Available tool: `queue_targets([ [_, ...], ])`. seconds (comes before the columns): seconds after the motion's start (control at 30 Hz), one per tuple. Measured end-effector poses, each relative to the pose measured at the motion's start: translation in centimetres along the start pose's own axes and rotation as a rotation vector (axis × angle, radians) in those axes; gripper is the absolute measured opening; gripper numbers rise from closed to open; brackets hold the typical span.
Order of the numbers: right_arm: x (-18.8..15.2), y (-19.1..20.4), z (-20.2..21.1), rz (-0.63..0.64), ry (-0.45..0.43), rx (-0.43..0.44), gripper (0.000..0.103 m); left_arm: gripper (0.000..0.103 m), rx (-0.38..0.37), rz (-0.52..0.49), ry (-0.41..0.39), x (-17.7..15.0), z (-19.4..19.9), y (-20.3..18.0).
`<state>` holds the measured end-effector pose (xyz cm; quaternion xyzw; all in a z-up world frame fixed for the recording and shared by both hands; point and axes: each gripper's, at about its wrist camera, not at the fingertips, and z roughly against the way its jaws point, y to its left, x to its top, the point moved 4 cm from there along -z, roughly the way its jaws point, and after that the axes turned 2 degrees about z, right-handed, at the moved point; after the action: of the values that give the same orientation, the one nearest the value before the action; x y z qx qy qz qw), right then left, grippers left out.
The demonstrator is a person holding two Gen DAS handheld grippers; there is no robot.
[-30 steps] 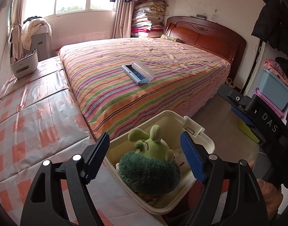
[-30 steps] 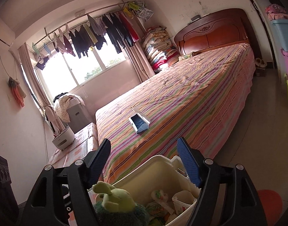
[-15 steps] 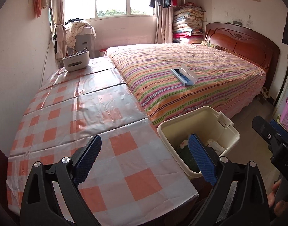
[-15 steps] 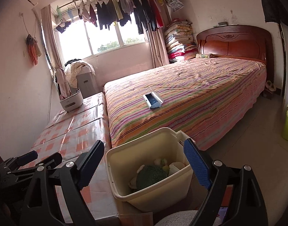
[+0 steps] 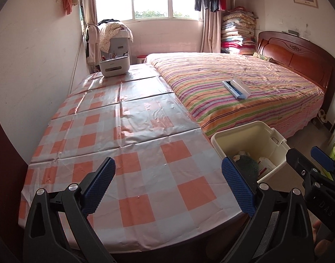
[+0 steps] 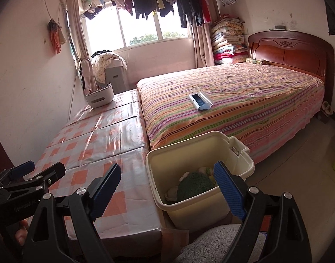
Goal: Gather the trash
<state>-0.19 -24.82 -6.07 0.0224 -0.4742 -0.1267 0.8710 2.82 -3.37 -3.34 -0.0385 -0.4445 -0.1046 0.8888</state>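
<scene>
Now, step: both tools look to be between pickups; bin (image 6: 242,164) beside the table (image 5: 132,144) holds a green plush (image 6: 194,183).
Left gripper (image 5: 167,187): jaws widening, empty.
Right gripper (image 6: 167,194): spread, empty.
Next: probably hunting for trash; none visible on the table.
Room: bare checked cloth ahead; bin rim and bed (image 5: 244,103) crowd the right.

The right tool's (image 6: 166,184) blue finger (image 6: 230,194) is covering part of the green plush toy (image 6: 194,185) in the cream bin (image 6: 244,162), whose other contents are too buried to identify. In the left wrist view, the left tool's (image 5: 168,185) finger (image 5: 238,188) is hiding most of that toy. The small items standing in the white holder (image 5: 114,65) on the desk (image 5: 134,131) are appearing too tiny to tell.
</scene>
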Motion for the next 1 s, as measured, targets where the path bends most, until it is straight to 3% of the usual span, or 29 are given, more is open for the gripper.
queue_targets([
  [1.0, -1.3, 0.3, -3.1, -0.013, 0.091, 0.02, 0.084, 0.096, 0.034, -0.07, 0.044, -0.4, -2.0, -0.9],
])
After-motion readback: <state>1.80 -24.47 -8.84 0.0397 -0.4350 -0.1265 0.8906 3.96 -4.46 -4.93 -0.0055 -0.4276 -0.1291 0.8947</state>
